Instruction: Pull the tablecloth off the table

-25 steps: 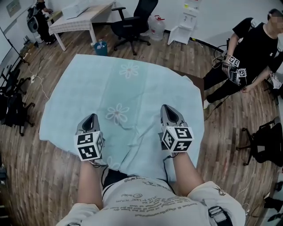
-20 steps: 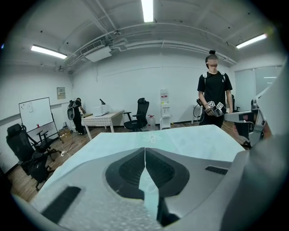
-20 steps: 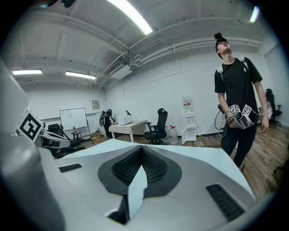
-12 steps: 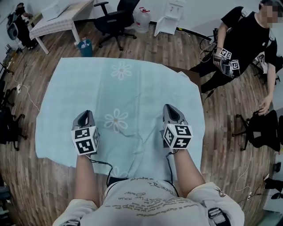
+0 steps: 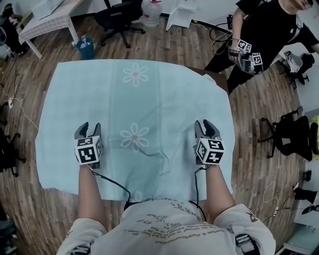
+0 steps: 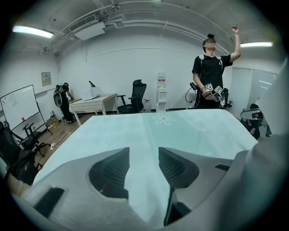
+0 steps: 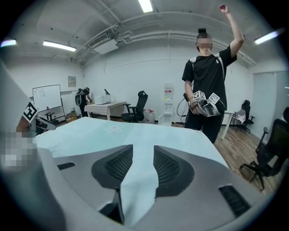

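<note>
Tablecloth [image 5: 149,99]: pale blue with flower prints, spread flat over the whole table [image 5: 221,82]. Only a brown far-right corner of the table is bare, and the near hem hangs toward the person. A few light creases run by the middle flower. Task judged not started; the cloth is fully on. Left gripper [image 5: 88,128] sits low over the near-left part of the cloth. Its jaws stand partly apart, cloth shows through the gap, and no fold is caught. Right gripper [image 5: 206,125] is low over the near-right part. Its gap is somewhat narrower and also shows only cloth, with nothing visibly pinched. The two are well apart at roughly the same depth, probably so an even pull on both sides keeps the cloth from skewing. Each would need to close on fabric or reach the hem first. At the far-right corner a second person [image 5: 259,25] in black stands holding another pair of grippers, clear of the cloth. Containers: a small blue bin [image 5: 85,48] on the floor beyond the far-left corner, contents too small to tell, and a large water jug [image 5: 152,6] by the wall, fill level not readable.
</note>
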Tool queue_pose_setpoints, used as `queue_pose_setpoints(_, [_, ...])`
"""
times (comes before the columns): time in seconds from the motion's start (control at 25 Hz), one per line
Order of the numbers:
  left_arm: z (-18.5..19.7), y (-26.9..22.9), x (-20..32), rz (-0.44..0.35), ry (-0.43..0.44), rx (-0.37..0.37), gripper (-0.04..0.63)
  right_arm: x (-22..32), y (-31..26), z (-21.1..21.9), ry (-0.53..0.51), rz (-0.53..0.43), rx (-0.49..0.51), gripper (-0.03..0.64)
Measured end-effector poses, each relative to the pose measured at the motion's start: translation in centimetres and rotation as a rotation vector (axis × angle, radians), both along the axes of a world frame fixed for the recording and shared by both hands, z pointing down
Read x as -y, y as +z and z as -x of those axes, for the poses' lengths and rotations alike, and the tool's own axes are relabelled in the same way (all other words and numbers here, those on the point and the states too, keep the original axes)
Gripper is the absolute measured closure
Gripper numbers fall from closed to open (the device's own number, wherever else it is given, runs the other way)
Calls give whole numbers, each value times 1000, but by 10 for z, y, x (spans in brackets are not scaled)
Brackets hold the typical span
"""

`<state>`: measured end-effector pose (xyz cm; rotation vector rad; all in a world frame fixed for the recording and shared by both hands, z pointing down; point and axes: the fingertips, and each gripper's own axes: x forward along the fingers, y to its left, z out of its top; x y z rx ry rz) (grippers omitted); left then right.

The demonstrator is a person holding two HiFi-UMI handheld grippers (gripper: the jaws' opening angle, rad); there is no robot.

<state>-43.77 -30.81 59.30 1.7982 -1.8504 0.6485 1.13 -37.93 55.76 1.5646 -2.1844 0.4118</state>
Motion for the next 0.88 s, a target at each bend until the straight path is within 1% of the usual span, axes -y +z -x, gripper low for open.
queue_pose_setpoints(0.16, [31,31,4,45,-30,-14,340,3,29,-28,68,72,31,396])
queue_pose_setpoints(0.28, [54,55,5,102,-28,6,312,10,51,-39,106,131,55,361])
queue_pose_setpoints(0.44, [78,79,7,151,-37,33,297,24,82,-47,149,198,68,353])
queue_pose_setpoints(0.6, [86,97,10,171,-55,7,293,34,109,-52,175,249,69,353])
queue_pose_setpoints(0.72, [85,113,9,213,-42,-6,293,41,129,-52,176,301,49,353])
queue_pose_setpoints(0.8, [83,126,5,252,-41,-30,293,43,141,-51,174,341,40,353])
queue_pose_setpoints(0.88, [83,132,1,256,-82,-95,290,43,150,-51,173,378,39,353])
